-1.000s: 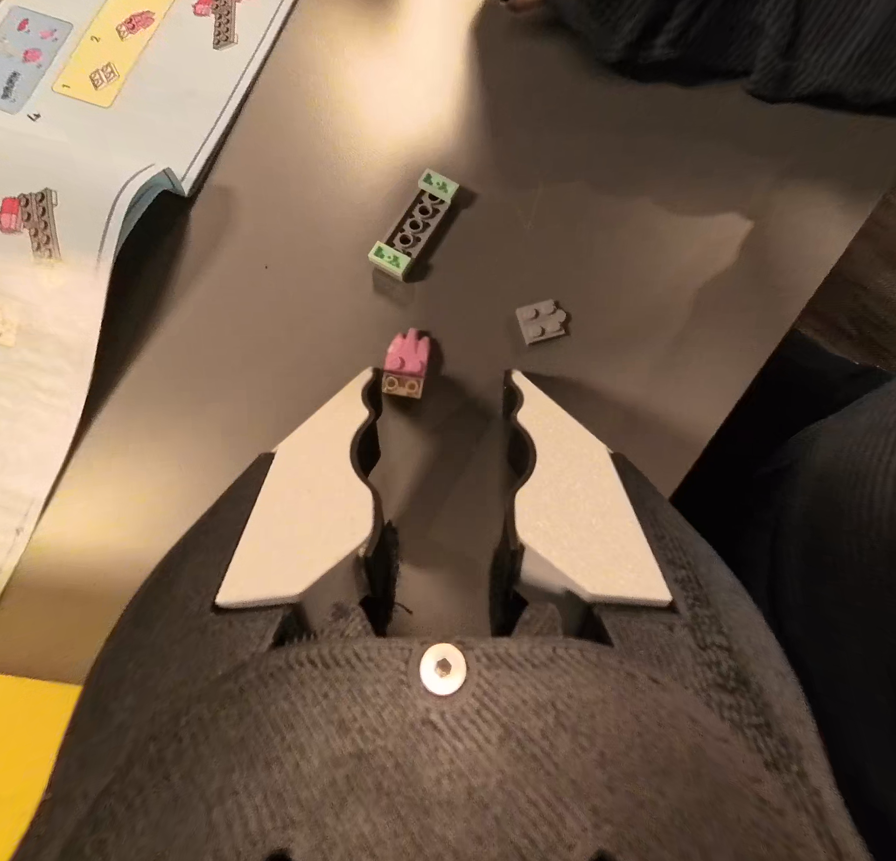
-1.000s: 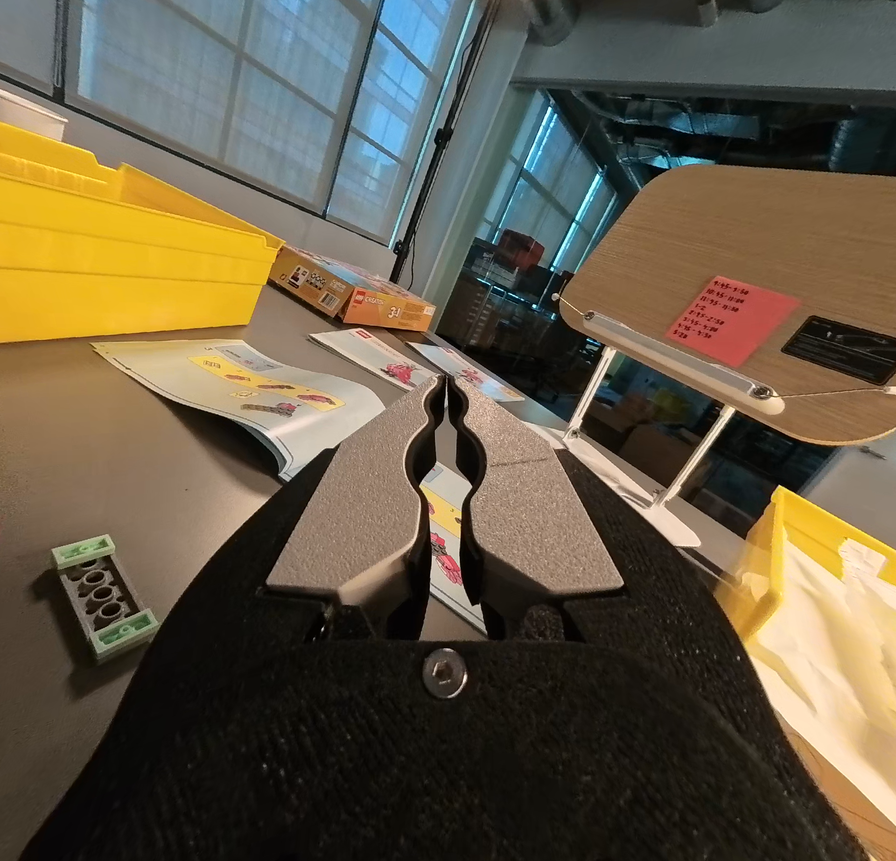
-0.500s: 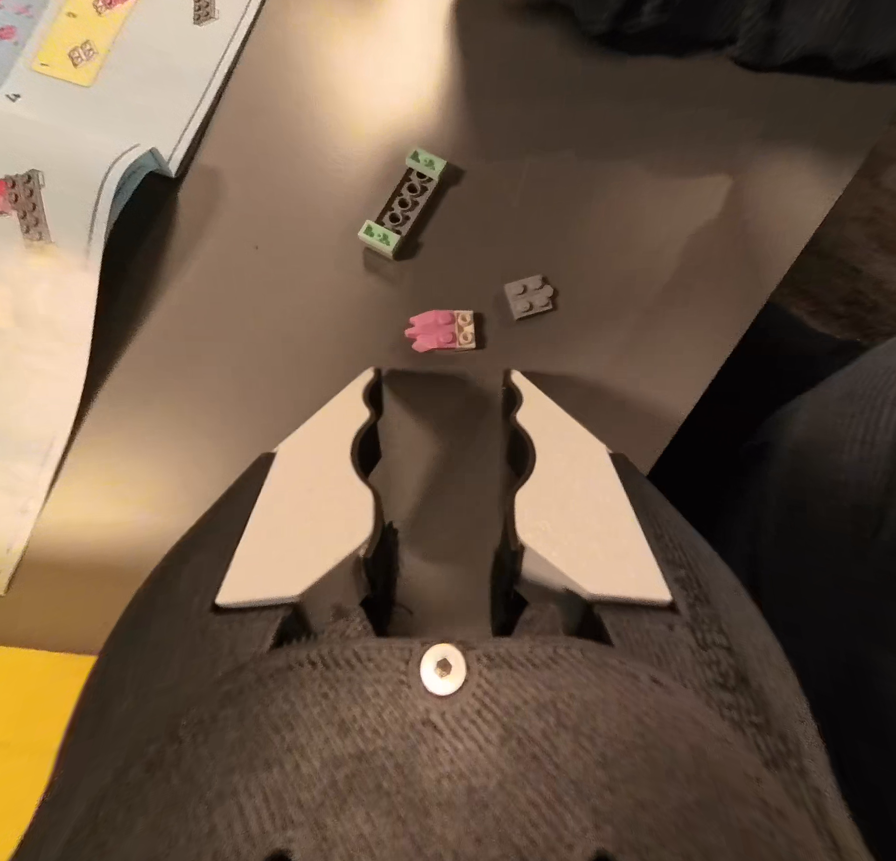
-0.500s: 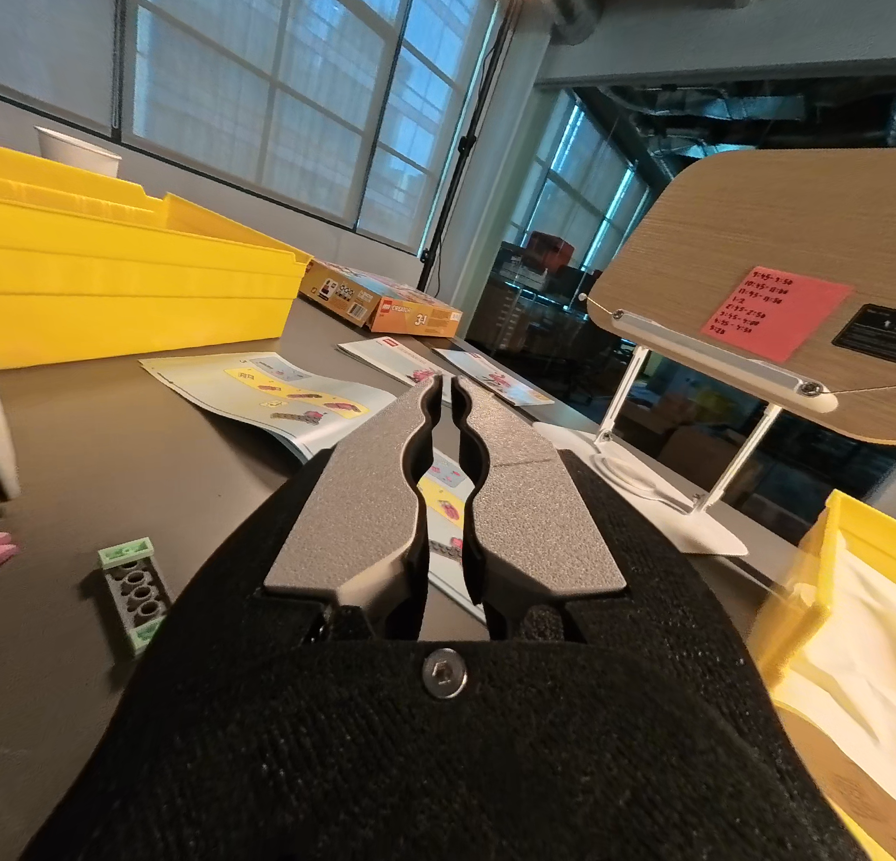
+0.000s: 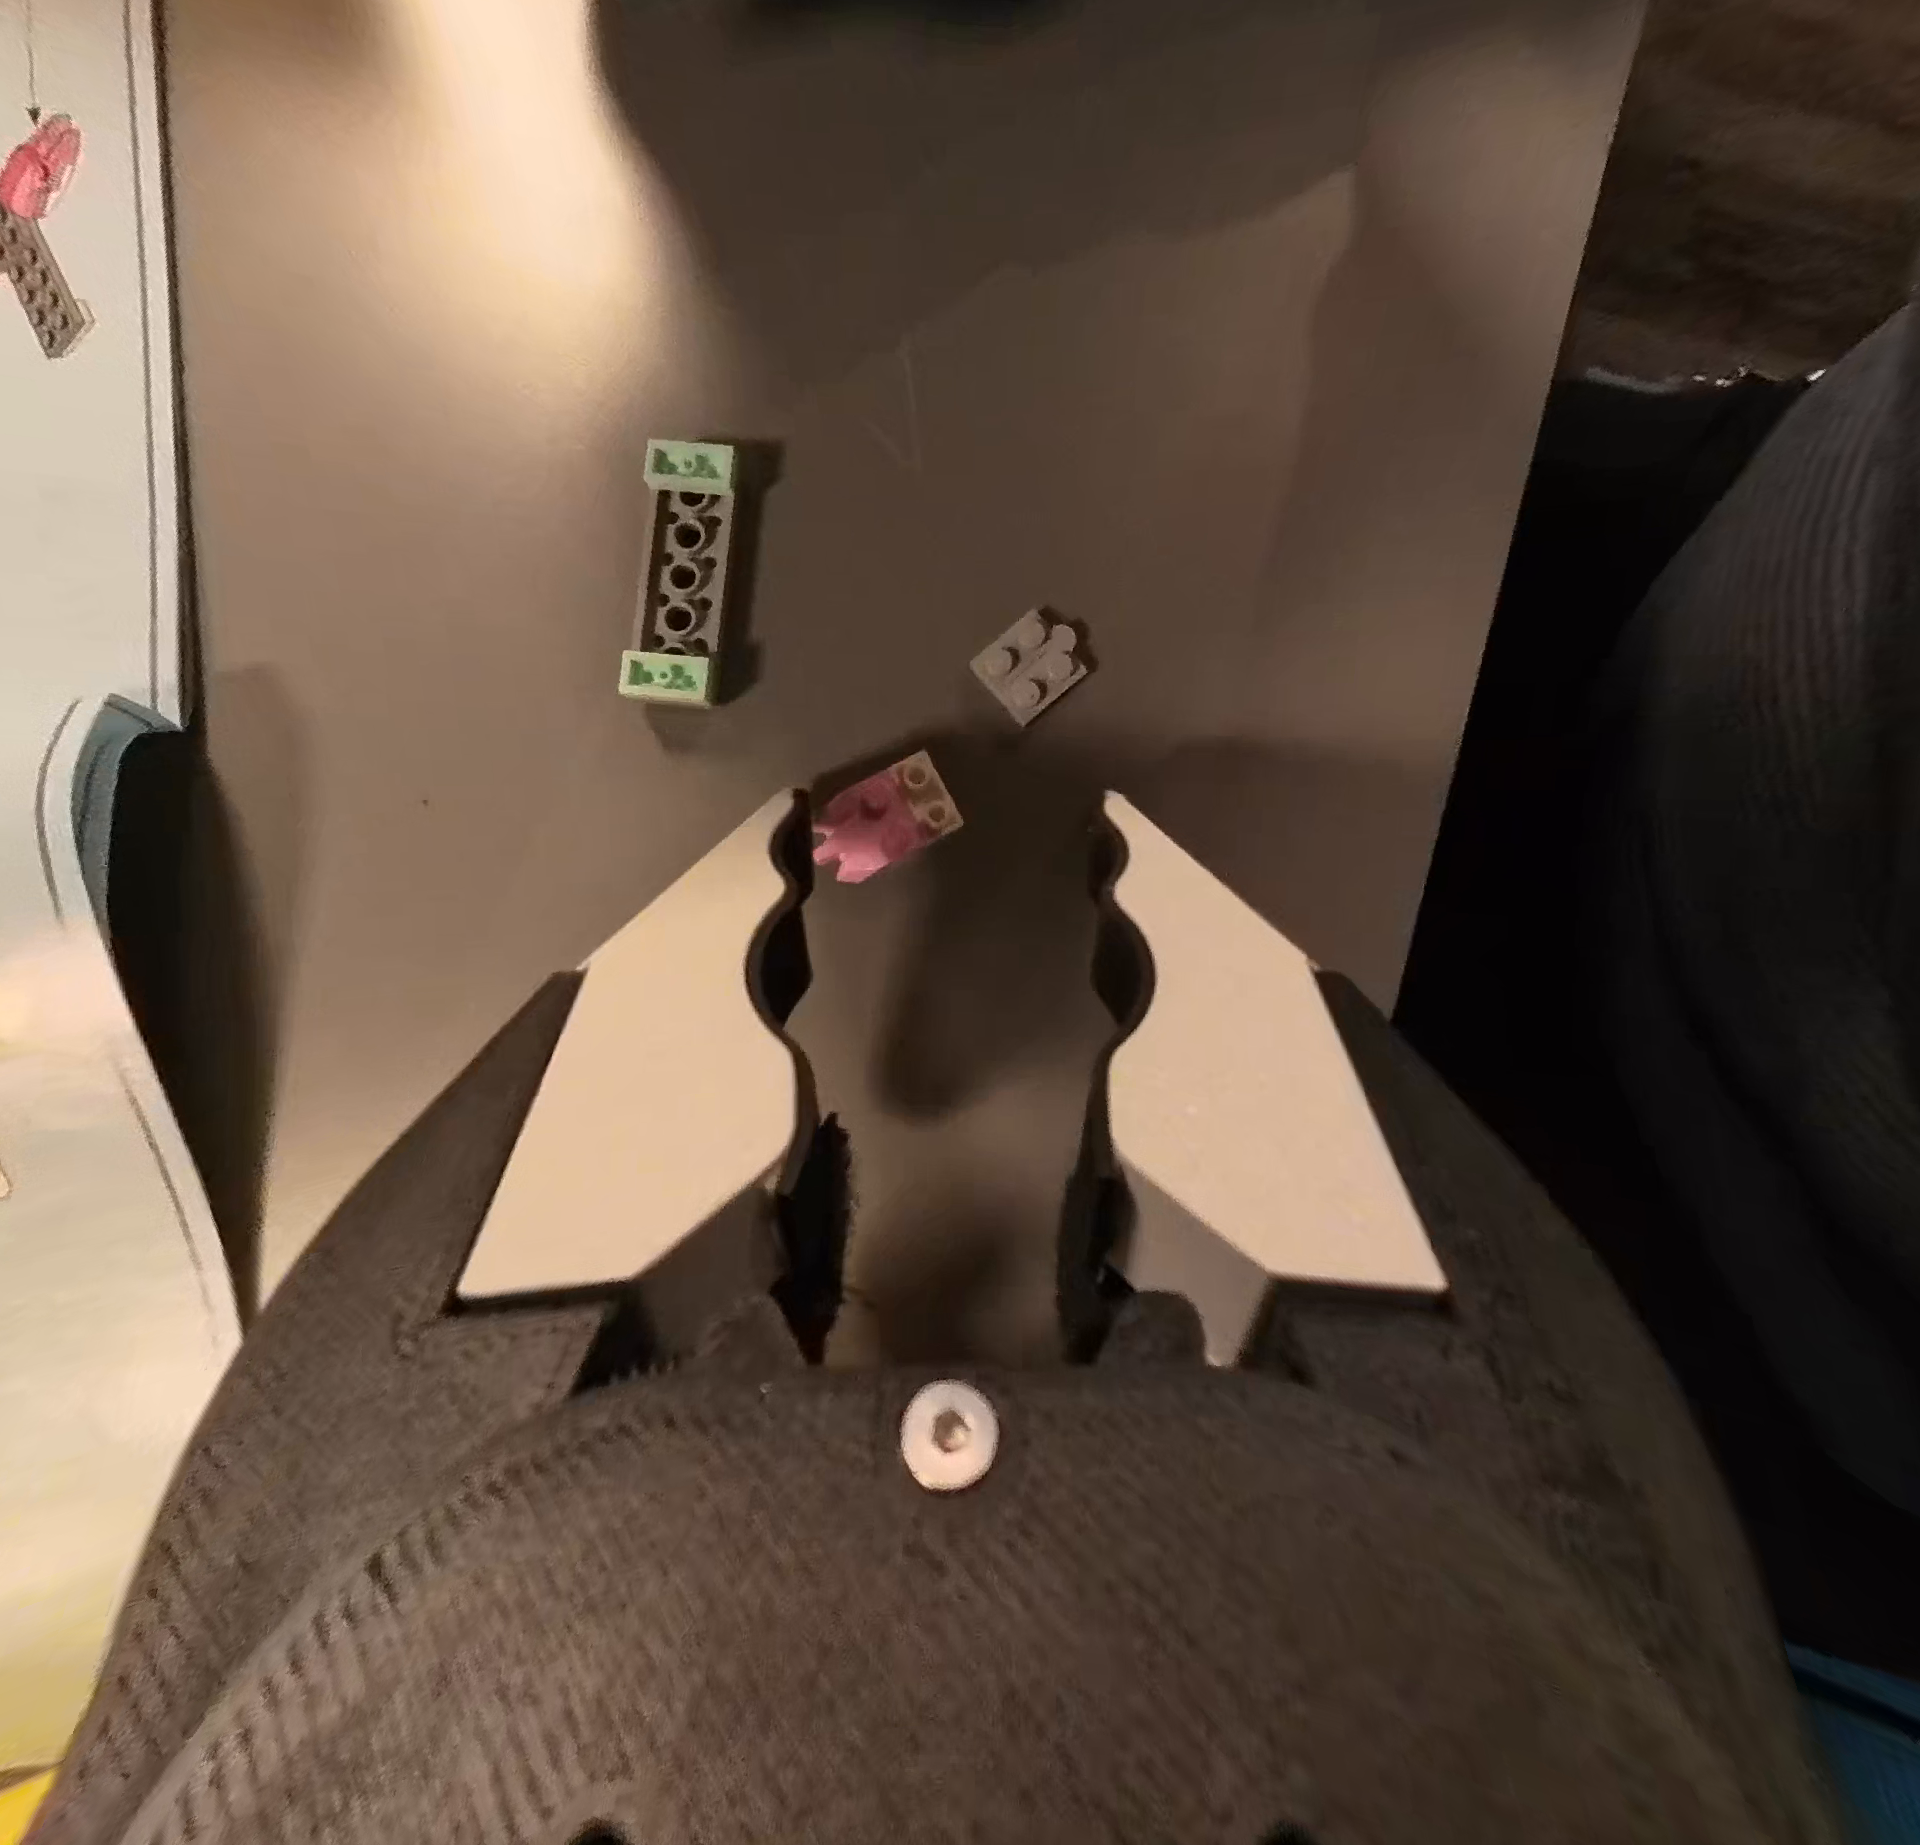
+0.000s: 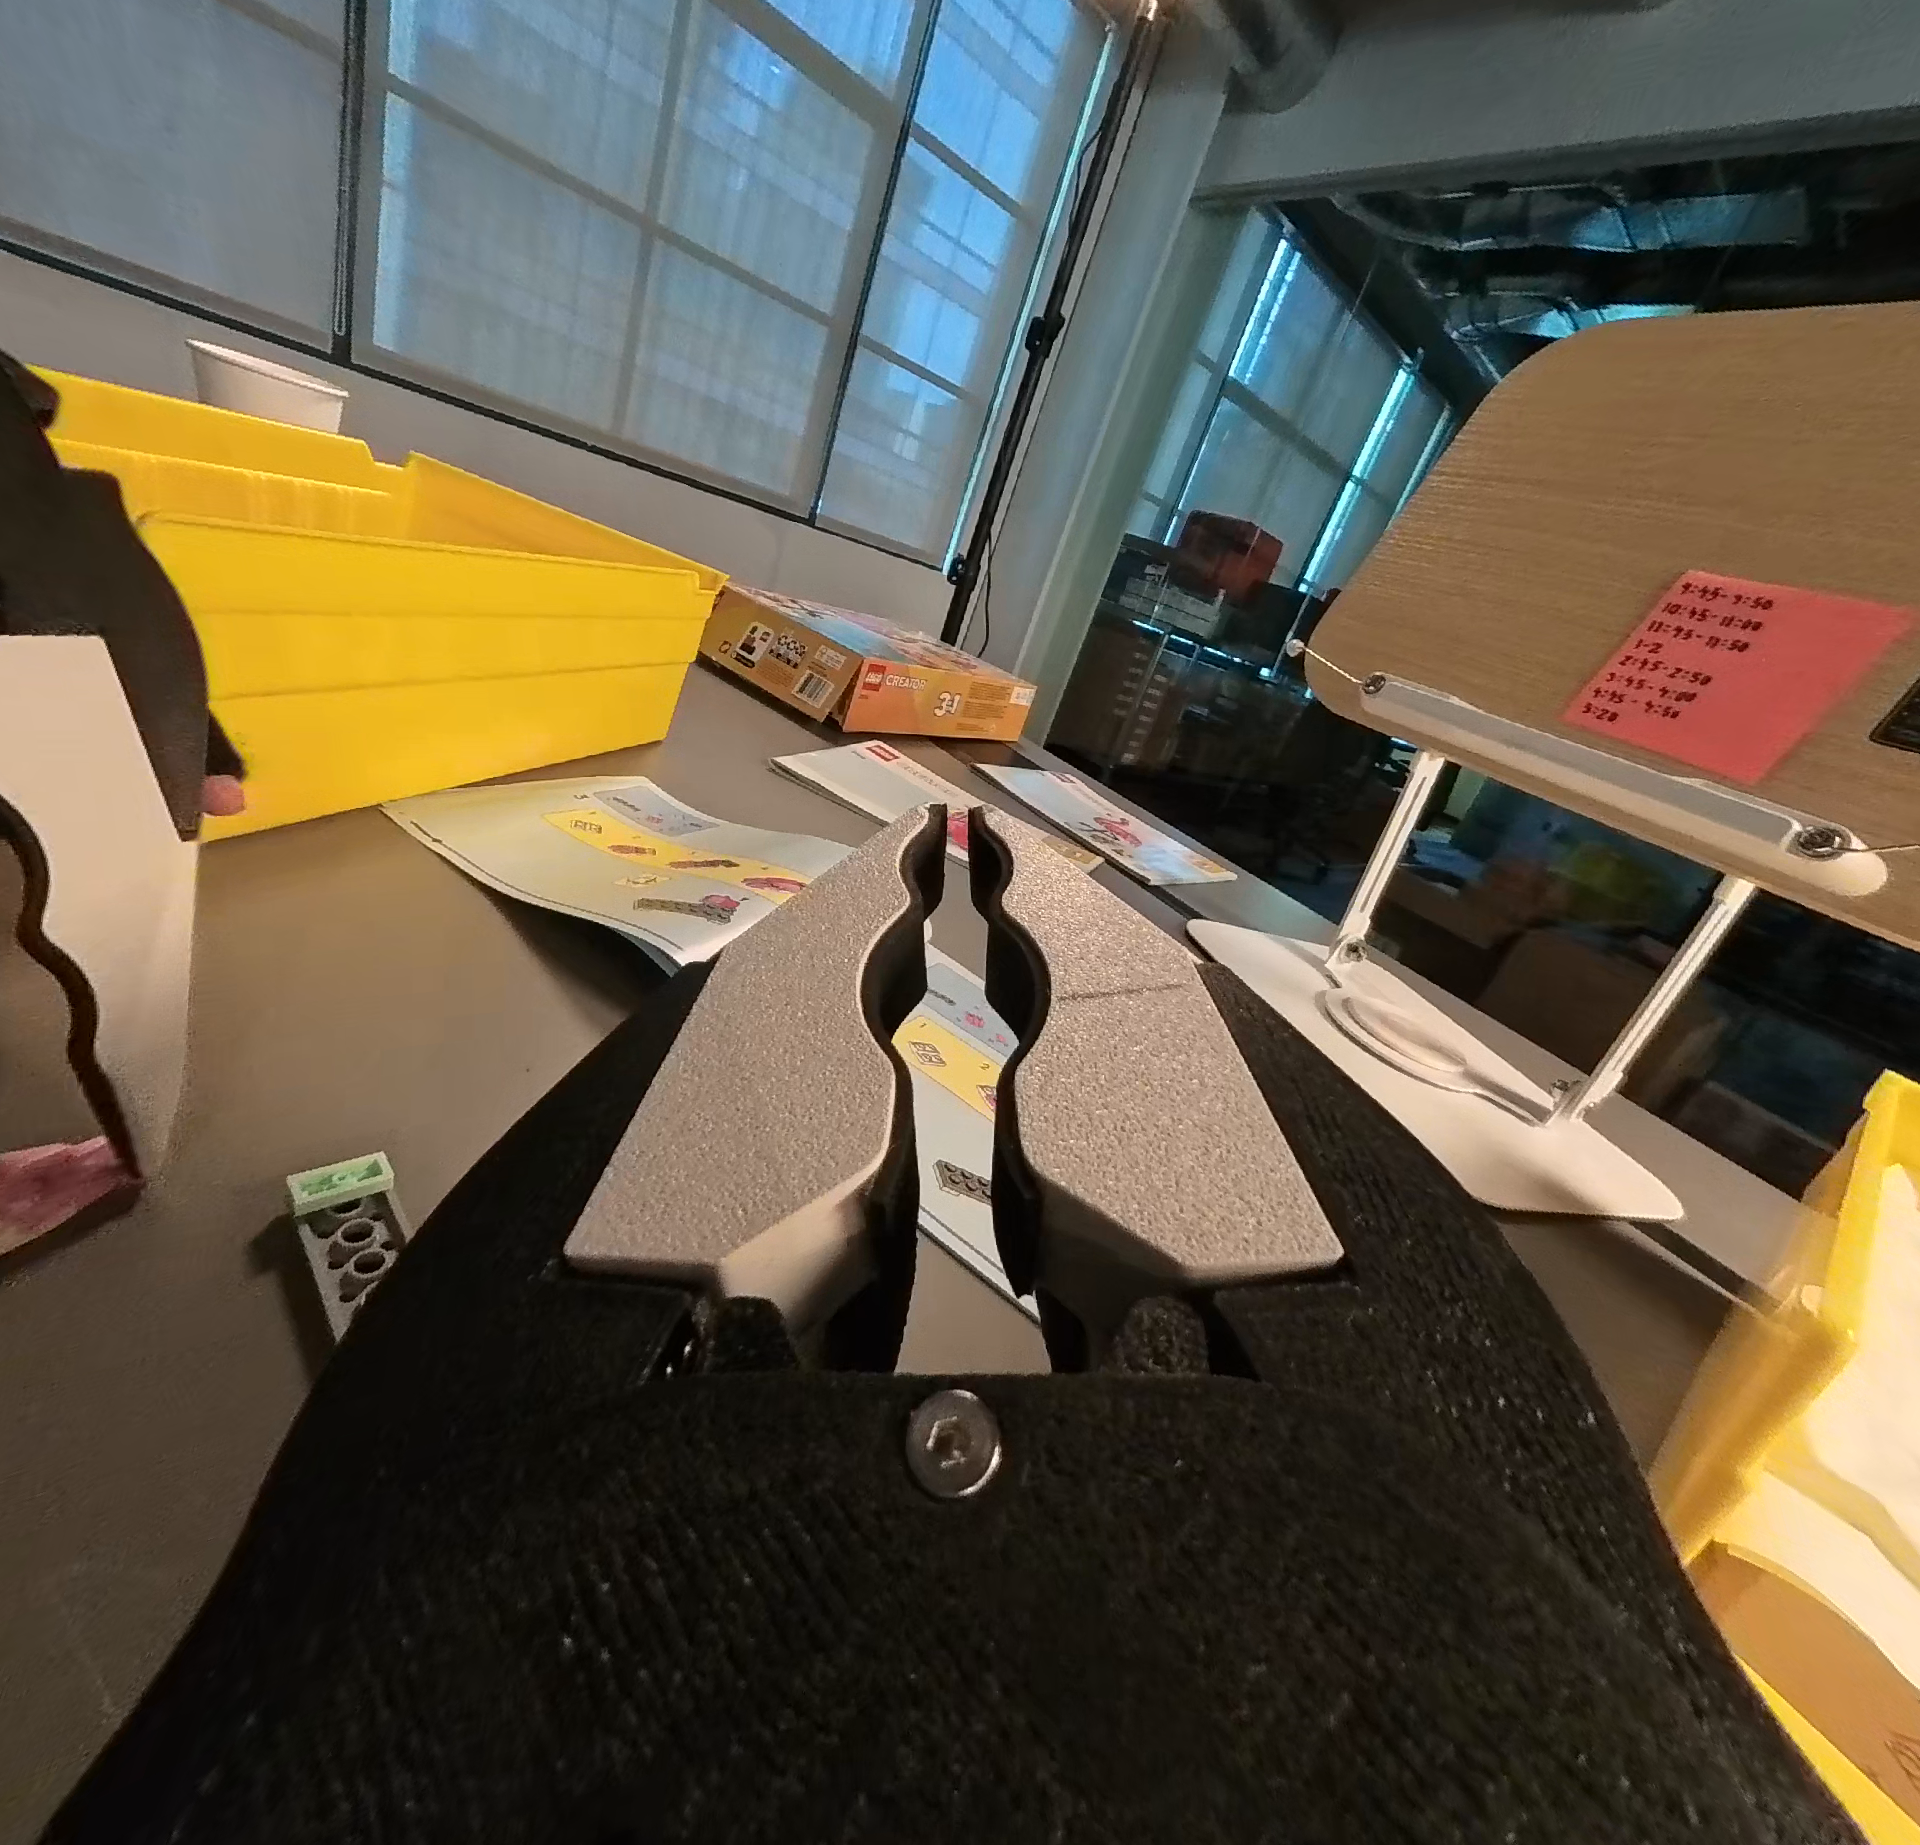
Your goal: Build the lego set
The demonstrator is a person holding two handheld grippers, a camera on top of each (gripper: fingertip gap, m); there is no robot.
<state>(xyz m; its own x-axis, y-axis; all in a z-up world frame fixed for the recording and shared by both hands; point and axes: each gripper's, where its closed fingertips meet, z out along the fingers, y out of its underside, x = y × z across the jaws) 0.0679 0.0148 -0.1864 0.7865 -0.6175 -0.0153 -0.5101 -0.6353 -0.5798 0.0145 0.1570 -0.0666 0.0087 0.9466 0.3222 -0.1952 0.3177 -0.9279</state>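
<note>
The left gripper (image 5: pixel 943 821) points down at a dark tabletop (image 5: pixel 436 341) with its pale fingers (image 5: pixel 665 1016) spread wide and gripping nothing. A small pink and tan brick piece (image 5: pixel 885 821) lies on the table between the fingertips, right against the inner edge of the left fingertip; the view is a little blurred there, so it may be touching that tip or just clear of it. The other fingertip is well apart from it. Just beyond, to the right, lies a small grey square plate (image 5: pixel 1032 665) with four studs. Farther off to the left lies a long dark grey brick with pale green ends (image 5: pixel 681 573), its round holes facing up. An open instruction booklet (image 5: pixel 78 361) lies along the table's left edge.

The right gripper (image 6: pixel 956 819) is held low over the same table, its grey fingers (image 6: pixel 790 1057) brought together with only a thin slit at the tips and nothing between them. Beneath and beyond it lies an open instruction booklet (image 6: pixel 582 850). Farther off are two closed booklets (image 6: pixel 1101 819), stacked yellow bins (image 6: pixel 416 642), and an orange cardboard box (image 6: pixel 862 673). To the right stands a wooden board on a white stand (image 6: pixel 1621 590) with a pink note, before large windows (image 6: pixel 644 216).
</note>
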